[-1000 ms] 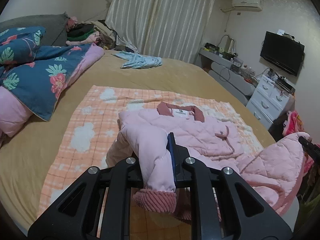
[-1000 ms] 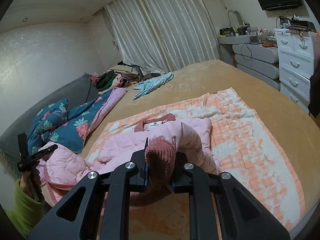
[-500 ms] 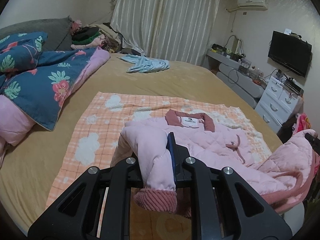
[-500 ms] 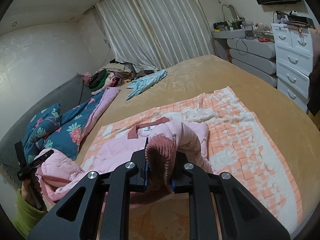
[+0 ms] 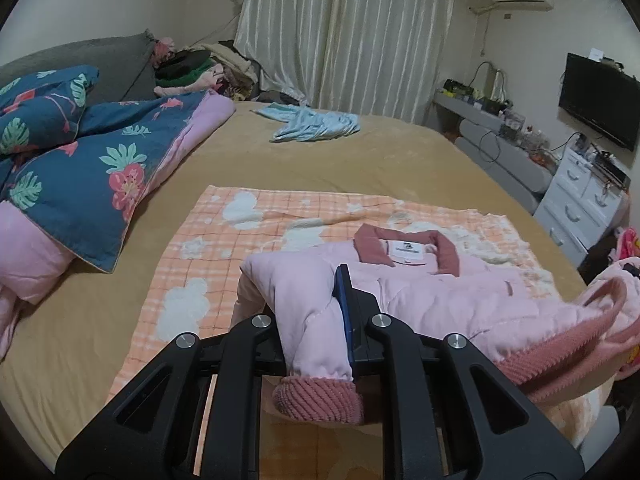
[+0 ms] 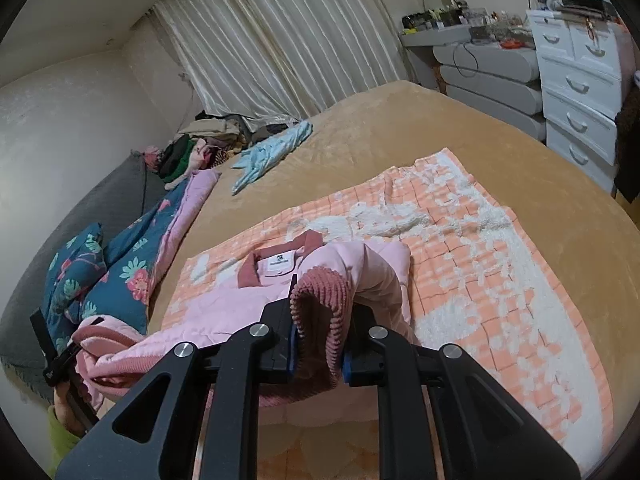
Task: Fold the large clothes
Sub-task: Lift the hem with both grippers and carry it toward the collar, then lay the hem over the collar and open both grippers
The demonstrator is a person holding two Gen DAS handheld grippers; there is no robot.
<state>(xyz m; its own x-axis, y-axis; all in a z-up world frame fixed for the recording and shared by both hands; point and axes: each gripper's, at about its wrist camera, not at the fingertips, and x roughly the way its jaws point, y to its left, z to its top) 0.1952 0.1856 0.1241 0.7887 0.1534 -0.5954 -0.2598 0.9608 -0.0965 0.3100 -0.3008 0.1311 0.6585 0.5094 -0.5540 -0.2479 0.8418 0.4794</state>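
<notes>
A pink quilted jacket (image 5: 448,292) with a dark pink collar lies on an orange-and-white checked blanket (image 5: 224,240) on the bed. My left gripper (image 5: 316,320) is shut on the jacket's left sleeve near its ribbed cuff (image 5: 320,398). My right gripper (image 6: 320,340) is shut on the right sleeve's ribbed cuff (image 6: 320,304). The jacket (image 6: 224,304) also shows in the right wrist view, with the left gripper (image 6: 56,360) at its far left. Both sleeves are lifted off the blanket (image 6: 480,272).
A tan bed cover (image 5: 320,160) lies under the blanket. A blue floral duvet (image 5: 80,160) is at the left. A light blue garment (image 5: 312,124) and a clothes pile (image 5: 200,68) lie near the curtains. White drawers (image 6: 576,92) stand at the right.
Both grippers have pulled back toward the near bed edge, still holding the sleeves. The jacket now lies flatter and more stretched, and its collar sits farther away.
</notes>
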